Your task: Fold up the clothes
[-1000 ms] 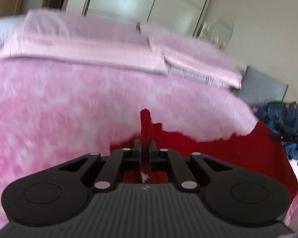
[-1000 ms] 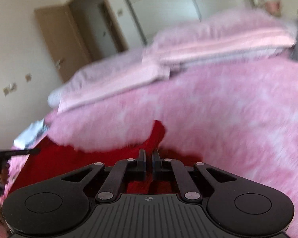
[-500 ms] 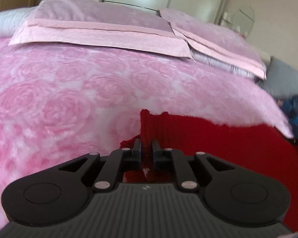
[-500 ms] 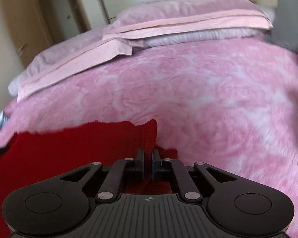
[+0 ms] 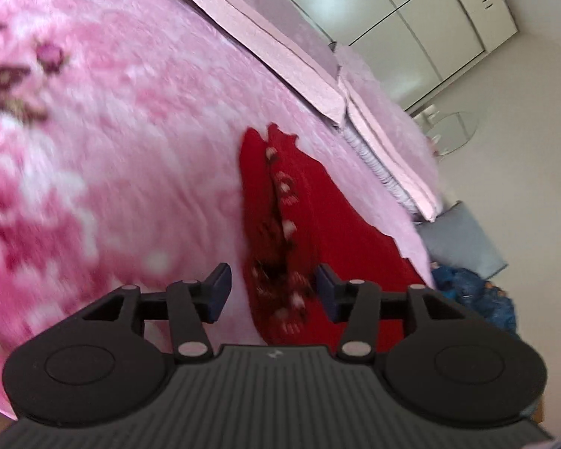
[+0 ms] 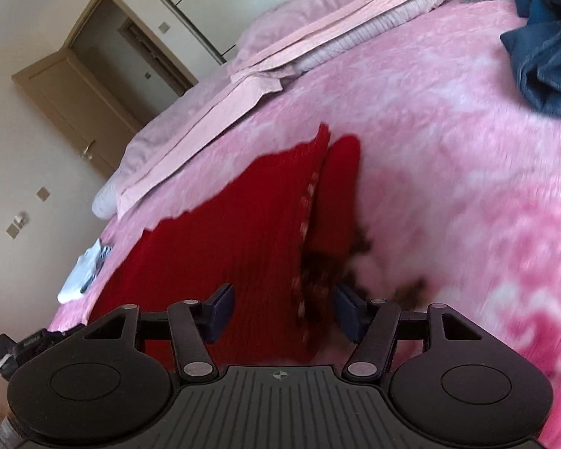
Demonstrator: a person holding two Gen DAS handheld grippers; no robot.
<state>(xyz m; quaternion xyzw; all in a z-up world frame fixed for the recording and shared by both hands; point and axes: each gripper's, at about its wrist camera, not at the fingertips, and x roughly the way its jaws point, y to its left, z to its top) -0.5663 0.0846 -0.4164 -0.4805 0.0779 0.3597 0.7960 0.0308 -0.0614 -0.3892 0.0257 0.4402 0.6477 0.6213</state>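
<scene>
A red knitted garment (image 5: 318, 217) with a white-flecked pattern along its folded edge lies flat on the pink bedspread (image 5: 112, 131). My left gripper (image 5: 271, 290) hovers over the garment's near left corner; its jaws are opening, and the cloth lies below the gap untouched by the pads. In the right wrist view the same red garment (image 6: 243, 224) spreads to the left. My right gripper (image 6: 282, 310) is over its near right corner, jaws opening, pads clear of the cloth. Both views are tilted and blurred.
Pink pillows (image 5: 280, 37) lie at the head of the bed, with a grey cushion (image 5: 460, 239) beyond. A heap of blue denim clothes (image 6: 546, 48) sits on the bed's right side. White items (image 6: 84, 269) rest near the left edge. A door (image 6: 82, 101) and wardrobe stand behind.
Both grippers were shut on the red garment's edge and have let go, their jaws spreading. The garment now lies on the bedspread. Both hands have rolled and pulled back.
</scene>
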